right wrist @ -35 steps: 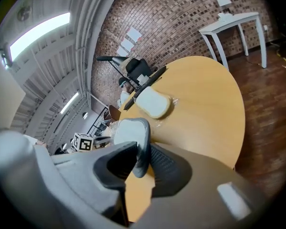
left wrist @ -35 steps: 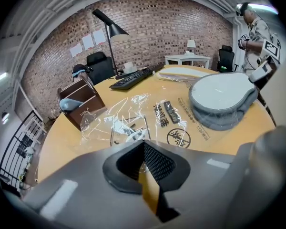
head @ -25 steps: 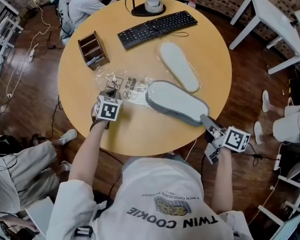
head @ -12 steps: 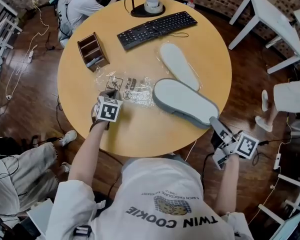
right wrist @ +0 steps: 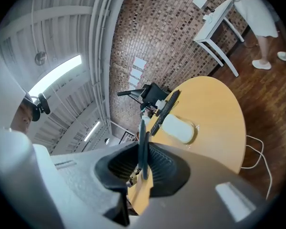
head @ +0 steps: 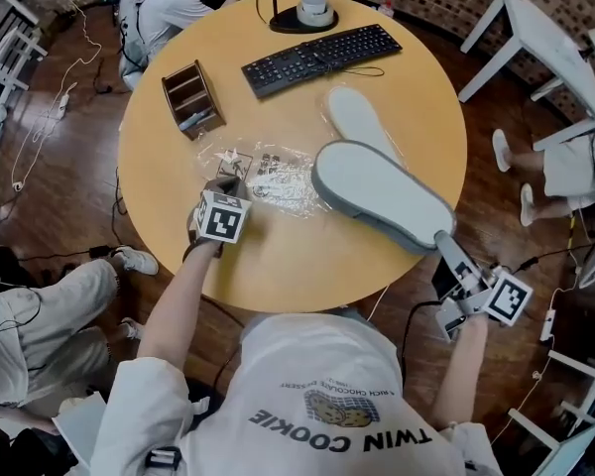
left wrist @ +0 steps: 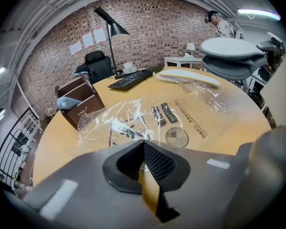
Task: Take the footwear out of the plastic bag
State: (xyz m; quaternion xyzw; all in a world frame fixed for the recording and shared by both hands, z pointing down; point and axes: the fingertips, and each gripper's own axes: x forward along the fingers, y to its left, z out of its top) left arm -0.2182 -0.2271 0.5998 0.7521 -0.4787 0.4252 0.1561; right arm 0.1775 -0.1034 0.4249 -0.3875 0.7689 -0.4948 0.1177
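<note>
A clear printed plastic bag (head: 268, 175) lies flat on the round wooden table (head: 278, 266). My left gripper (head: 218, 188) is shut on the bag's near edge, and the bag (left wrist: 148, 116) spreads out right in front of its closed jaws (left wrist: 144, 149). My right gripper (head: 446, 244) is shut on the heel end of a grey slipper (head: 382, 194), held sole up above the table's right edge, outside the bag. In the right gripper view that slipper (right wrist: 143, 137) shows edge-on between the jaws. A second pale slipper (head: 362, 125) lies on the table behind it, on clear plastic.
A black keyboard (head: 320, 56) and a lamp base (head: 310, 10) sit at the far side, with a brown desk organiser (head: 191, 97) at the left. A white table (head: 555, 48) and a standing person's legs (head: 565, 167) are to the right. A seated person's leg (head: 50, 296) is at the left.
My right gripper has drawn the grey slipper to the right and out past the table edge, away from the bag. The left gripper has stayed in place on the bag.
</note>
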